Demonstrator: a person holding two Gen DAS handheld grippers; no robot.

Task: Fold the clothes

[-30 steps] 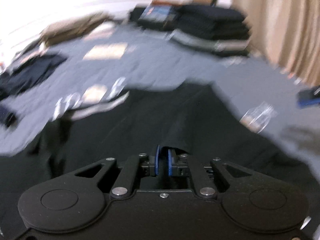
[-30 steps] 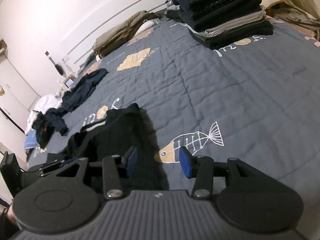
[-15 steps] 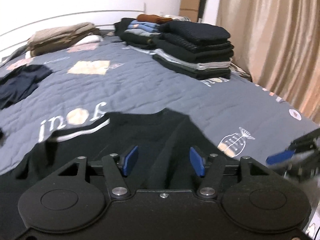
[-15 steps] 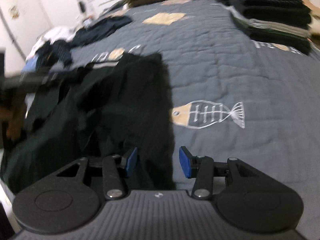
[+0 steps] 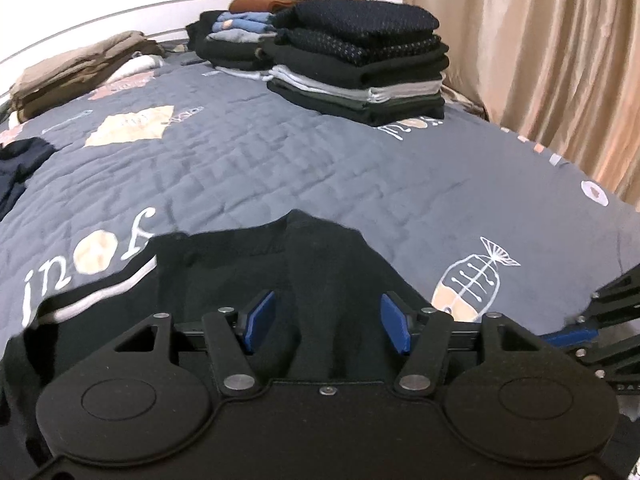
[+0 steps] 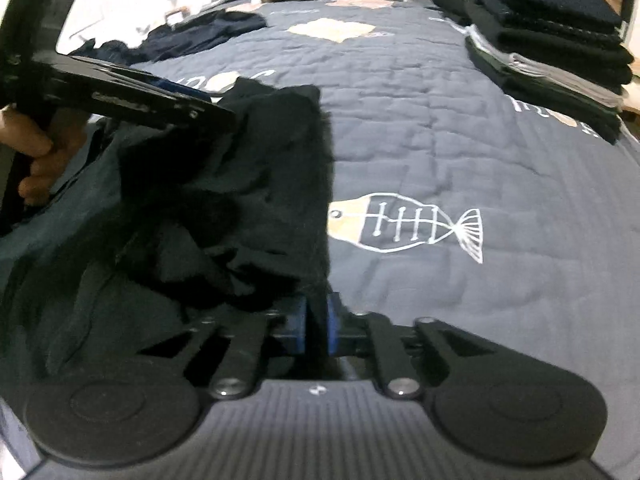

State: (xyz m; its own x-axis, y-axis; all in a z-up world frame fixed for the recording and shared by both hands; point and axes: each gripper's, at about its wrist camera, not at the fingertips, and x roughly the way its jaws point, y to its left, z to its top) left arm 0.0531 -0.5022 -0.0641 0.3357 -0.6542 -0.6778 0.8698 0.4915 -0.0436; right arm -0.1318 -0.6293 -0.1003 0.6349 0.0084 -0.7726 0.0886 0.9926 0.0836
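While the right gripper [image 6: 316, 330] is closing its blue pads on a dark fold of the black garment [image 6: 224, 208], with cloth plainly sitting between the jaws at the garment's near right edge, the left gripper [image 5: 327, 328] is standing spread, its pads clear of the fabric and hovering just above the middle of the same piece. Seen from the right wrist, the left gripper is reaching in from the left side, carried by a hand [image 6: 34, 152] wrapped around its handle. Outward from the claws, the garment is lying rumpled on the near part of a grey quilted bedspread [image 5: 320, 160], one part showing a pale stripe [image 5: 104, 292] and its right edge falling just beside a printed fish-skeleton motif [image 6: 404, 224]. Judged by its creases and slack drape, the cloth is handling as light, soft and limp; it is likely to sag and bunch unless taken at an edge or corner, with a second hold spaced along the same edge to keep it taut. Well apart, at the far side, a tall stack of folded clothes [image 5: 360, 60] is sitting near a beige curtain [image 5: 540, 60], and loose dark items [image 6: 200, 32] are lying to the left.
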